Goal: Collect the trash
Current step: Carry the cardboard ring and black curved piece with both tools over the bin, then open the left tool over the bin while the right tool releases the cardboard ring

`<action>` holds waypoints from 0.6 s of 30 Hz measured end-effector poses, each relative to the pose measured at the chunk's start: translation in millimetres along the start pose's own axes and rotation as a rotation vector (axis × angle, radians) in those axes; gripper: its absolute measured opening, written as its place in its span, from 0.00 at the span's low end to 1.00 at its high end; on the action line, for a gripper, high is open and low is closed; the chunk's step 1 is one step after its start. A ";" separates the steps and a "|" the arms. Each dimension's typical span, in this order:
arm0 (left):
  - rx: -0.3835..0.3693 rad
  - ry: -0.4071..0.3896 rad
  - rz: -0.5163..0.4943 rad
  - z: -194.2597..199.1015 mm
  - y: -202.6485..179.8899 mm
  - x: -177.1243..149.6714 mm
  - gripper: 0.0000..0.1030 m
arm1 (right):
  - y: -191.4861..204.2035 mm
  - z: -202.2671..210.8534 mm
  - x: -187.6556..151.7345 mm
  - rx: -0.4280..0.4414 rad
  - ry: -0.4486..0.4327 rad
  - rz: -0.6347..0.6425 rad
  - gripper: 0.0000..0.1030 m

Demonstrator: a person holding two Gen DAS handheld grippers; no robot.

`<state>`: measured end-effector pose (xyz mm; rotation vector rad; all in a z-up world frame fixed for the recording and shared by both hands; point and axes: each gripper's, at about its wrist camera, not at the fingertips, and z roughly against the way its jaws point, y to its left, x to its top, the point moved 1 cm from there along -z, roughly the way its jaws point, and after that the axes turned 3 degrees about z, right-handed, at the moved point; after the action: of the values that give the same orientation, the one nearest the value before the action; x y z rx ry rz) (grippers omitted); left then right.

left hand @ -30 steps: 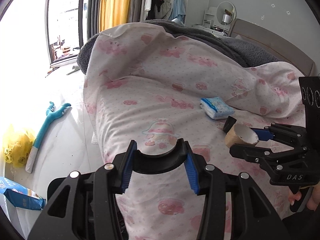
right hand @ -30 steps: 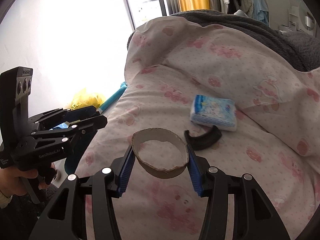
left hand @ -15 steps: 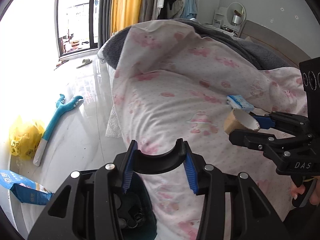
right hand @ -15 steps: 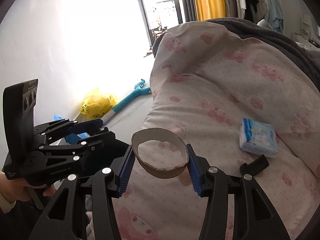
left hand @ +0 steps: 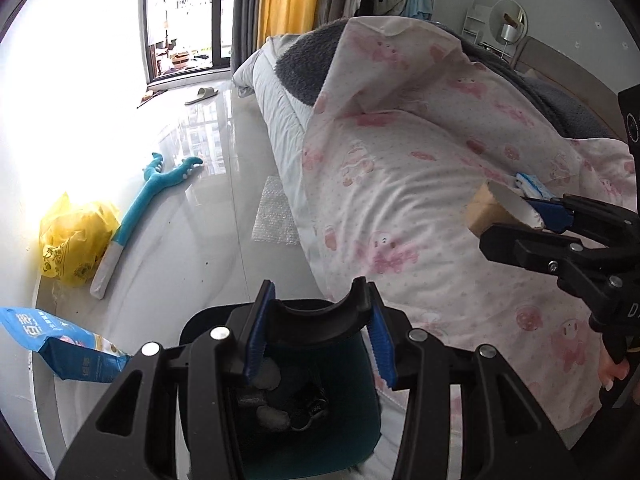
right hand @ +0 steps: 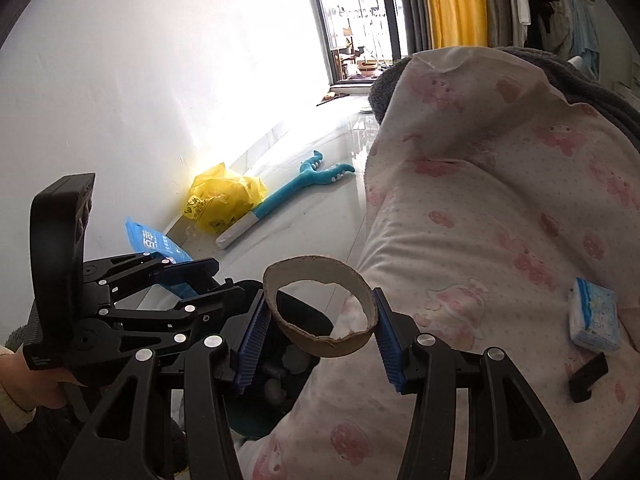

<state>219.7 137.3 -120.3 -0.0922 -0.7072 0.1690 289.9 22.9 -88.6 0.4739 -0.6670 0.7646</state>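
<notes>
right gripper (right hand: 320, 344) jaws pinching brown cardboard tape core (right hand: 320, 306) | left gripper (left hand: 318, 330) jaws clamped on curved black plastic piece (left hand: 316, 322) | both held over dark teal bin (left hand: 320, 420) (drop judged next)

I hold a torn brown cardboard ring (right hand: 320, 306), open side up, over the bed's edge; a curved black plastic piece (left hand: 318, 318) sits above the dark bin (left hand: 352, 432) holding crumpled scraps.
</notes>
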 end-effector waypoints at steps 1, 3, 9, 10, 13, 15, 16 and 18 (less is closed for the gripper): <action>0.005 0.007 0.006 -0.3 5.0 -1.4 0.46 | 4.6 -1.7 0.8 0.004 0.000 0.001 0.50; 0.022 0.019 0.005 -0.9 12.4 -3.6 0.46 | 12.3 -6.5 3.3 0.009 0.006 0.004 0.50; 0.051 0.090 0.021 -8.0 36.5 -15.1 0.46 | 33.4 -21.9 10.6 0.020 0.030 0.015 0.50; 0.052 0.099 0.027 -8.6 40.8 -17.1 0.46 | 37.0 -24.5 11.8 0.022 0.034 0.017 0.50; 0.060 0.138 0.044 -13.2 53.6 -23.7 0.46 | 44.3 -32.7 14.5 0.024 0.044 0.021 0.50; 0.056 0.173 0.058 -17.6 62.2 -29.2 0.46 | 47.7 -38.2 16.0 0.027 0.052 0.021 0.50; 0.053 0.190 0.064 -19.8 65.7 -31.8 0.46 | 49.5 -41.2 16.6 0.029 0.056 0.021 0.50; 0.056 0.219 0.074 -23.8 72.3 -37.4 0.46 | 54.8 -46.7 17.6 0.032 0.065 0.020 0.50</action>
<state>198.3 200.8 -172.3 -0.0821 -0.4808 0.2453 275.3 94.5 -100.6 0.4698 -0.6008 0.8075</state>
